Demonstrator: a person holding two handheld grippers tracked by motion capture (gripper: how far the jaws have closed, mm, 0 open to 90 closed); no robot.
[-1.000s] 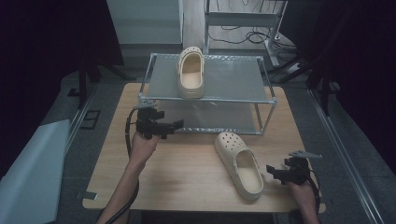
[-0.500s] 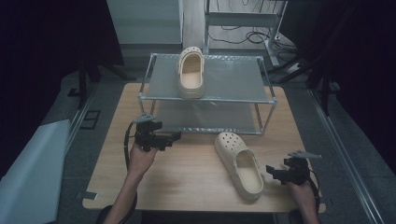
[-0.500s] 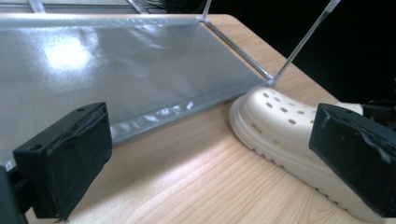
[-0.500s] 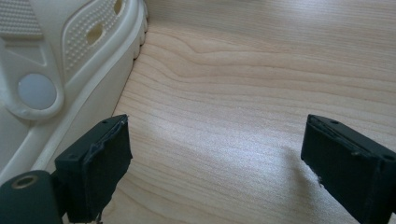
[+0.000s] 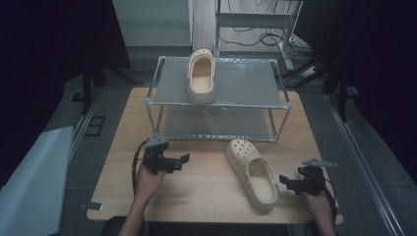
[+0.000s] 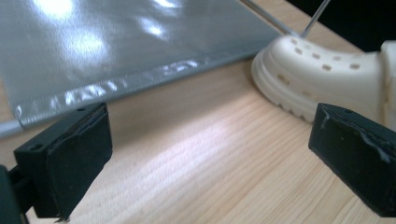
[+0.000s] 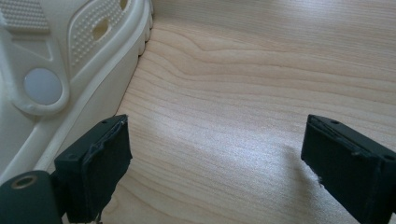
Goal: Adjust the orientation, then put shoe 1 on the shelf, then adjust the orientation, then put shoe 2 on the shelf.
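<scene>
Meanwhile the left gripper has drawn back from the shoe rack toward the person's side of the wooden table; a second ago it sat up by the rack's lower shelf, and half a second ago it was already partway back. Its jaws stand wide apart with nothing between them, and in the left gripper view they frame bare wood with the toe of the loose clog ahead and to the right; the grey lower shelf lies just beyond.

The right gripper has hardly shifted over the same span; it rests near the table's front edge just beside the heel end of that cream clog, its jaws likewise spread and empty (the right gripper view puts the clog's strap rivet close by its left jaw).

One clog already sits on the rack's top shelf, toe pointing away; its mate lies on the table in front of the rack, well apart from it. My reading is that the left hand has finished with the rack for now and the pair is half shelved; the loose clog is the next thing to be picked up, and either gripper is placed to close on it.
</scene>
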